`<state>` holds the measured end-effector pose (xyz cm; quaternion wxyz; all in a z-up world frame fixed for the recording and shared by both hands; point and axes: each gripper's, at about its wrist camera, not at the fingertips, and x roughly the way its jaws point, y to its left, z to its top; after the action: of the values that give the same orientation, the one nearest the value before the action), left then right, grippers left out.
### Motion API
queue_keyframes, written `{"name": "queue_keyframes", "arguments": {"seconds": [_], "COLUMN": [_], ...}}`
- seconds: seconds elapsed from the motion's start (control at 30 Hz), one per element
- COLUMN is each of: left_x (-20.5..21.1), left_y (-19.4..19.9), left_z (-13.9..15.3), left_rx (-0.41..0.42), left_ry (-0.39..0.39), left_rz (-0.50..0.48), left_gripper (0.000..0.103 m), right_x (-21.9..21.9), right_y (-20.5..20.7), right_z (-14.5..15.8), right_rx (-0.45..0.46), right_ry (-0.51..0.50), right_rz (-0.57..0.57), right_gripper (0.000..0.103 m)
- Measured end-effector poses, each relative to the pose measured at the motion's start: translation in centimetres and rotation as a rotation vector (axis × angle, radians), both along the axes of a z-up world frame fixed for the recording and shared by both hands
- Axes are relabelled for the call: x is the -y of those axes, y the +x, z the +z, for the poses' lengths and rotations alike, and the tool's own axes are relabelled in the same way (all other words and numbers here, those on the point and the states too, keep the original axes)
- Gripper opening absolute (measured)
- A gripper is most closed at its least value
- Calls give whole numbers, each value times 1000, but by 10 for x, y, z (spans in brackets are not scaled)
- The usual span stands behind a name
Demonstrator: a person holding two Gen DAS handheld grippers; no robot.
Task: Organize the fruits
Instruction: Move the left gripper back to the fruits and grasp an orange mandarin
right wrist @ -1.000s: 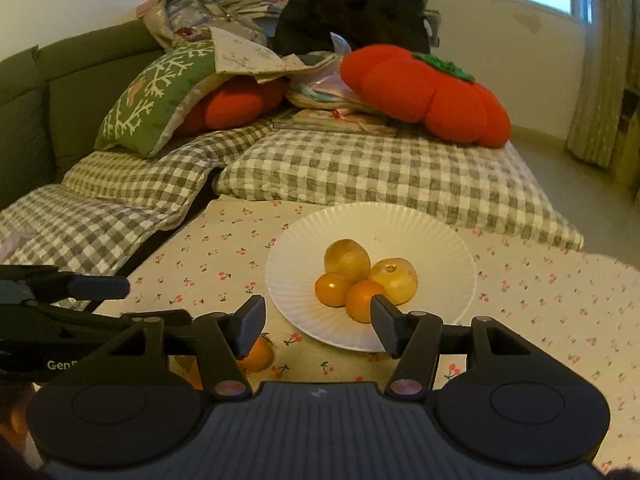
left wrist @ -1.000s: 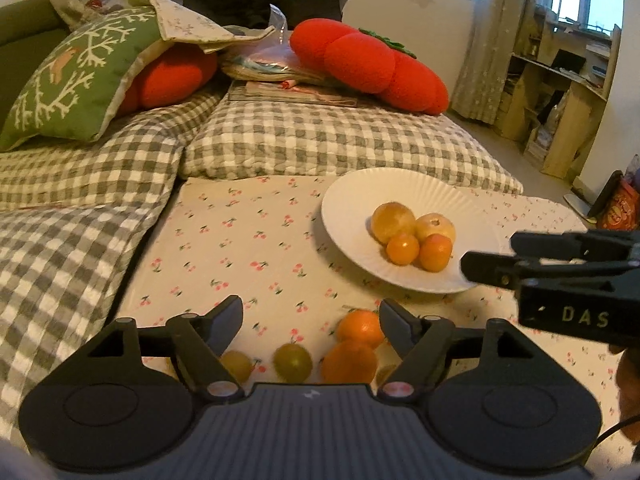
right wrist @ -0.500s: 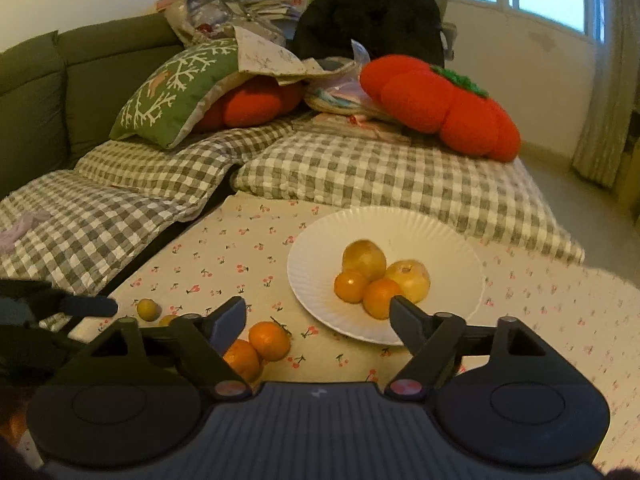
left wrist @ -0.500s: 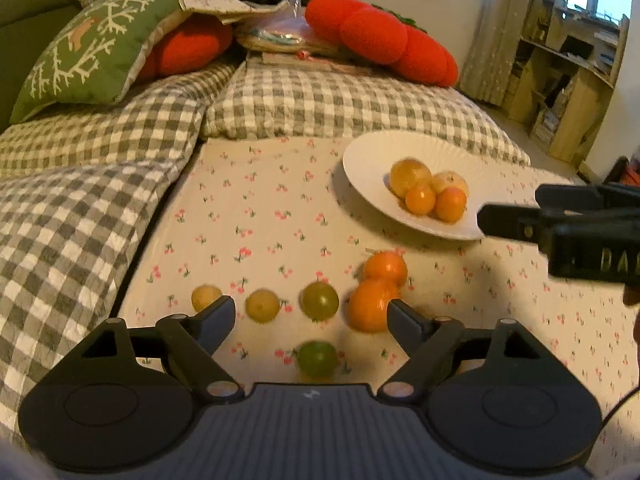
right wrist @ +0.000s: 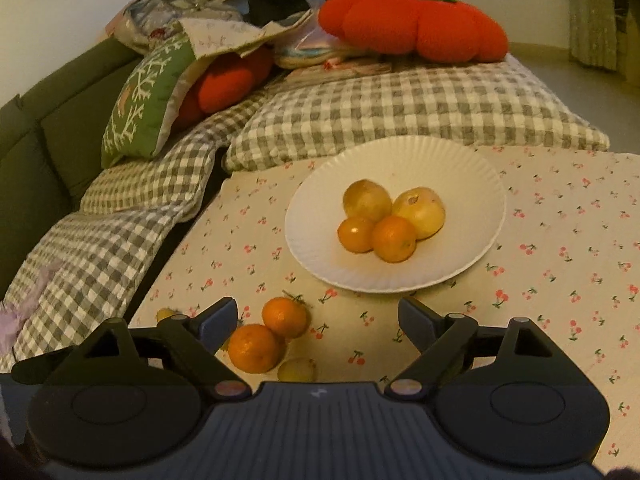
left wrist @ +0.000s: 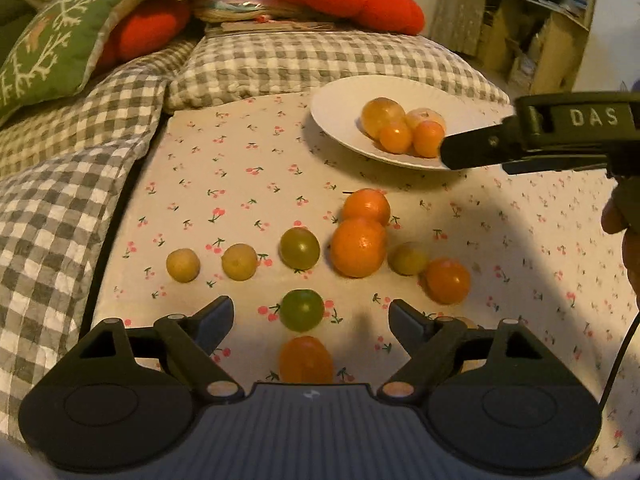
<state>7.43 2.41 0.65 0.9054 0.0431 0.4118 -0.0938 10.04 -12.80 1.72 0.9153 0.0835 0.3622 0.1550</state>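
Observation:
A white paper plate point(left wrist: 336, 104) point(right wrist: 320, 216) on the cherry-print cloth holds two yellow fruits and two small oranges point(right wrist: 394, 238). Several loose fruits lie on the cloth in front of it: a big orange point(left wrist: 357, 247), a smaller orange point(left wrist: 366, 207), green fruits point(left wrist: 300, 248) point(left wrist: 301, 309), yellow ones point(left wrist: 183, 265) point(left wrist: 239, 261), and an orange one point(left wrist: 306, 359) close to my left gripper. My left gripper point(left wrist: 311, 316) is open and empty above the green fruit. My right gripper point(right wrist: 318, 318) is open and empty, above the cloth before the plate; its side shows in the left wrist view point(left wrist: 520, 140).
Grey checked cushions point(right wrist: 400, 112) border the cloth at the back and left. A green embroidered pillow point(left wrist: 48, 48) and red pumpkin-shaped plush pillows point(right wrist: 412, 24) lie behind. Wooden shelves point(left wrist: 540, 40) stand at the far right.
Both grippers have risen and tilted down, so more loose fruit shows below the left gripper. The right gripper has moved nearer the plate. Both stay open.

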Motion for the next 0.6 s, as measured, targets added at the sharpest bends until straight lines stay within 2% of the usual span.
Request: {"name": "queue_keyframes", "arguments": {"seconds": [0.13, 0.3, 0.37, 0.5, 0.57, 0.6], "left_x": [10, 26, 29, 34, 37, 38], "left_y": [4, 20, 26, 43, 46, 47], "left_z": [3, -2, -6, -16, -17, -17], "left_rx": [70, 114, 116, 93, 108, 111], "left_ry": [31, 79, 73, 68, 74, 73], "left_rz": [-43, -119, -138, -171, -177, -187], "left_gripper": [81, 79, 73, 54, 50, 44], "right_x": [6, 11, 12, 14, 13, 13], "right_y": [7, 9, 11, 15, 18, 19], "right_z": [-7, -13, -15, -19, -21, -22], "right_rx": [-58, -100, -113, -126, -128, -129], "right_ry": [49, 61, 80, 96, 91, 90], "right_rz": [-8, -20, -20, -25, -27, -28], "right_gripper": [80, 78, 76, 75, 75, 75]}}
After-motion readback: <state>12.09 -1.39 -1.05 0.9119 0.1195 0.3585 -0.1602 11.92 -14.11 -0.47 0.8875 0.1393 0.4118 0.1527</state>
